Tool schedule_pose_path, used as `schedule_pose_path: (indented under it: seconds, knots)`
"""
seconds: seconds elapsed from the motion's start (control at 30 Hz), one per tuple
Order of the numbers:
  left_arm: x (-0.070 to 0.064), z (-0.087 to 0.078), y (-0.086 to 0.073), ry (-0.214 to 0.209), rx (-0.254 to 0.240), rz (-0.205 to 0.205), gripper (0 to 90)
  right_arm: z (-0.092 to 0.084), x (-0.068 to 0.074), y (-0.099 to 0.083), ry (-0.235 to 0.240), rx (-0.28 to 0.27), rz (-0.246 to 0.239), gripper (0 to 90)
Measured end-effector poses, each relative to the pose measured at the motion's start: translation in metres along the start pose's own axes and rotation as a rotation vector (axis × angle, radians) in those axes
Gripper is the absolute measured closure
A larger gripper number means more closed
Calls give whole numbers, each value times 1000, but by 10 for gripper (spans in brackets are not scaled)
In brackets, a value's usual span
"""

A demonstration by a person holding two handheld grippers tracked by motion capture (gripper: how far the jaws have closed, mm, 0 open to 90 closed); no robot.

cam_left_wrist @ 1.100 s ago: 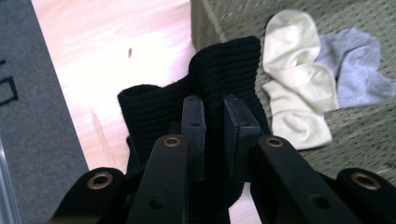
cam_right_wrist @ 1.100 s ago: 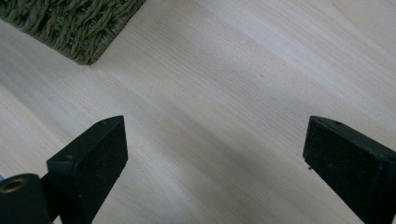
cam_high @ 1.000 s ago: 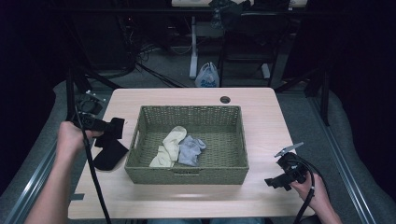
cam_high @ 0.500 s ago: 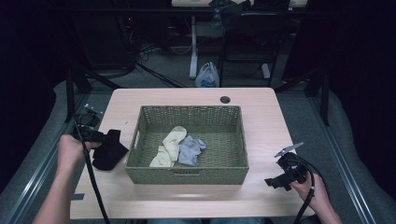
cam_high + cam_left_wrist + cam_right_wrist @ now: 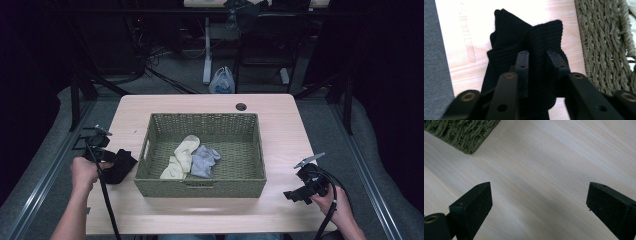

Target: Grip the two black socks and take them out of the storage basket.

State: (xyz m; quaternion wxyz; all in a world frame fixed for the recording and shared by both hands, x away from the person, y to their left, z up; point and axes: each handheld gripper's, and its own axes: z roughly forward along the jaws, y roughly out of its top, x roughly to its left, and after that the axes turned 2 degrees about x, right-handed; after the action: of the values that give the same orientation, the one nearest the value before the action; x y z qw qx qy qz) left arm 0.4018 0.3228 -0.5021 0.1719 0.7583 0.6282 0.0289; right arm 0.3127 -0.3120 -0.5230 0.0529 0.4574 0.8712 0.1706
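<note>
A black sock point(image 5: 122, 167) lies bunched on the wooden table just left of the woven green basket point(image 5: 200, 187). My left gripper point(image 5: 106, 156) is low over it. In the left gripper view a fold of the black sock point(image 5: 509, 32) fills the gap of the left gripper point(image 5: 537, 53) and touches both pads; the jaws have just been opening a little. The basket wall point(image 5: 604, 45) is close on the right there. My right gripper point(image 5: 292, 194) rests near the table's front right, and in its own view the right gripper point(image 5: 539, 195) stands open over bare wood.
Inside the basket lie a cream sock point(image 5: 182, 152) and a grey sock point(image 5: 204, 160). A basket corner point(image 5: 461, 135) appears in the right gripper view. A cable hole point(image 5: 241, 106) sits at the table's far edge, with a plastic bag point(image 5: 223, 82) on the floor beyond.
My left hand has come down and toward me with the black sock, which now rests on the table beside the basket. The right hand has stayed still.
</note>
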Motion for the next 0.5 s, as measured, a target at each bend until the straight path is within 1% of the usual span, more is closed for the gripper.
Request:
schedule_pose_path:
  seconds: [0.07,0.1,0.13,0.2,0.27,0.3,0.33,0.37,0.43,0.5]
  knots:
    - [0,-3,-1,-8,-15,1,608,0,0,0,2,4,-3,60]
    - [1,-7,-2,-22,-26,0,584,0,0,0,1,0,0,60]
    - [1,-11,-3,-29,-46,-4,540,0,0,0,0,0,0,60]
    - [1,-20,-4,-23,-64,-3,439,0,0,0,0,0,0,60]
    - [0,-28,-6,-20,-79,-3,357,0,1,0,-2,-1,1,60]
    - [-2,-34,-8,-13,-95,-1,324,0,1,0,-1,-2,2,60]
    - [-3,-39,-10,-10,-107,3,275,0,1,0,6,-7,6,60]
    - [-4,-44,-12,-8,-111,9,219,0,0,0,-1,2,0,60]
    - [-8,-53,-17,-1,-130,26,156,0,1,0,-2,-1,2,60]
    - [-12,-59,-23,6,-141,43,140,0,0,0,1,8,-3,60]
